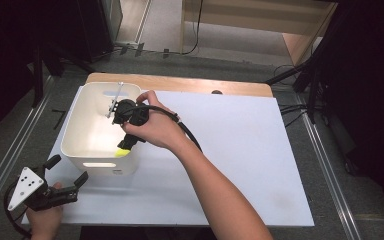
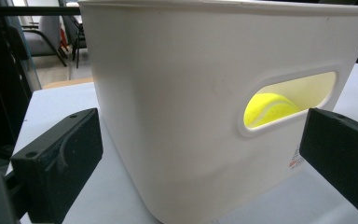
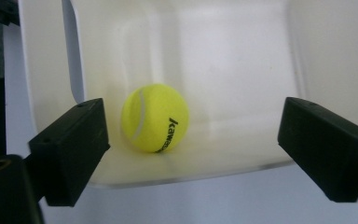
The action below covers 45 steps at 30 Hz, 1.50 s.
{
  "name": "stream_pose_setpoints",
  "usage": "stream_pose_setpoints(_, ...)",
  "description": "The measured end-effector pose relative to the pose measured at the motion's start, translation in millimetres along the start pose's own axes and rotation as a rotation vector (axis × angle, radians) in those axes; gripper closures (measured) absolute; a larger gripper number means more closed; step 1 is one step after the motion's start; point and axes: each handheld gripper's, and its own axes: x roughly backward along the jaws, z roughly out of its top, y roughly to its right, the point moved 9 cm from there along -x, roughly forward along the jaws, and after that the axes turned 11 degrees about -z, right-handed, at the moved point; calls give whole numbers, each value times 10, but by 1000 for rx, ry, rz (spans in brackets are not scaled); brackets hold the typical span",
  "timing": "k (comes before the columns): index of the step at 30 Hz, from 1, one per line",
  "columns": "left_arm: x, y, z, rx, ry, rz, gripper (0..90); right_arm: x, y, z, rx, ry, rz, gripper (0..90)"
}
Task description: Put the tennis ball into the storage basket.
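A yellow tennis ball (image 3: 154, 118) lies on the floor of a white plastic bin (image 3: 242, 70), near its front wall. My right gripper (image 3: 193, 144) hangs over the bin's right rim with its jaws spread wide, and the ball rests free just beyond them. From above, the ball (image 1: 123, 151) peeks out under the right gripper (image 1: 126, 145) inside the bin (image 1: 75, 120). My left gripper (image 1: 69, 170) sits low at the table's front left, open, aimed at the bin's front wall (image 2: 177, 116). The ball (image 2: 268, 109) shows through the handle slot, between the jaws of the left gripper (image 2: 200, 154).
The bin stands at the left of a white sheet (image 1: 240, 150) that covers a wooden table (image 1: 180, 82). A black cable (image 1: 187, 132) trails from the right gripper along the forearm. Metal rails (image 1: 325, 165) and dark stands flank the table.
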Motion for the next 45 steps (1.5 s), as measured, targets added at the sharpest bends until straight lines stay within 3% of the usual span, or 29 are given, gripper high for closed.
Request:
stream_pose_setpoints(1,-1,0,0,0,0,0,0,42,12,-13,-8,19,9,0)
stream_pose_setpoints(10,-1,2,-2,-1,-5,1,0,180,95,-144,-71,79,-30,0)
stream_pose_setpoints(12,-3,3,-4,-2,-7,1,0,235,128,-219,-104,92,-53,0)
stream_pose_setpoints(23,-3,5,-6,-1,-11,3,0,336,202,-485,-175,120,-74,0)
stream_pose_setpoints(30,-2,3,-7,-6,-11,4,0,358,261,-654,-213,142,-112,0)
stream_pose_setpoints(45,0,3,-8,-6,-13,3,0,434,302,-1008,-269,160,-158,0)
